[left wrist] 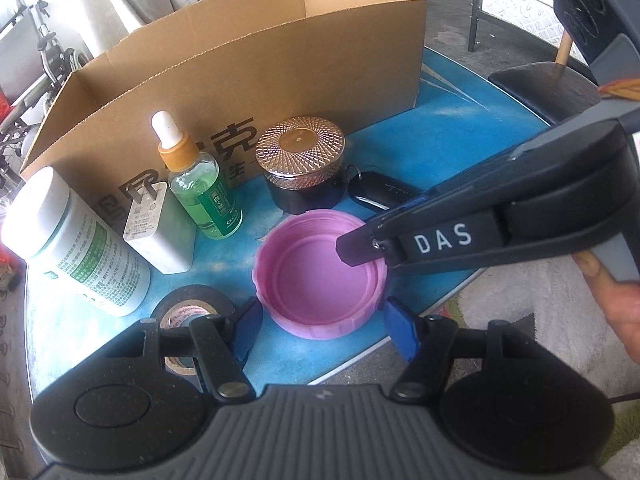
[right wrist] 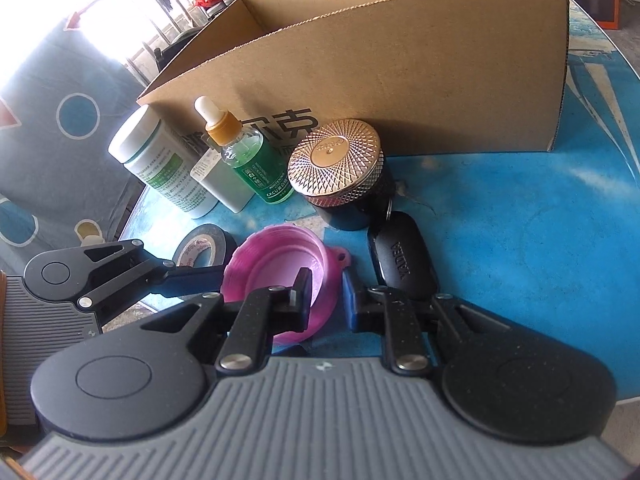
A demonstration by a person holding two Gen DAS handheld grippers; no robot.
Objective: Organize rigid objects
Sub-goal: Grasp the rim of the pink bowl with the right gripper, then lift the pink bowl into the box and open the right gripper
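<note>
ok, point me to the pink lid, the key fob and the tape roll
pink lid [left wrist: 316, 276]: left wrist view, inner floor of the upturned lid.
key fob [right wrist: 404, 260]: right wrist view, black face near the lettering.
tape roll [left wrist: 180, 298]: left wrist view, black outer band at the top of the roll.

The cardboard box [left wrist: 248, 60] is matt brown corrugated paperboard. At 9 o'clock from the pink lid [left wrist: 320, 276], of smooth matt plastic with a ribbed rim, the dropper bottle [left wrist: 204, 184] is clear and glossy; the white bottle [left wrist: 76, 248] is smooth plastic with a paper label. The jar [right wrist: 344, 176] has a knurled, shiny metallic lid over a glossy black body. The key fob [right wrist: 404, 264] is black plastic, the tape roll [left wrist: 192, 312] matt black, the desk [right wrist: 520, 240] worn, scuffed blue
</note>
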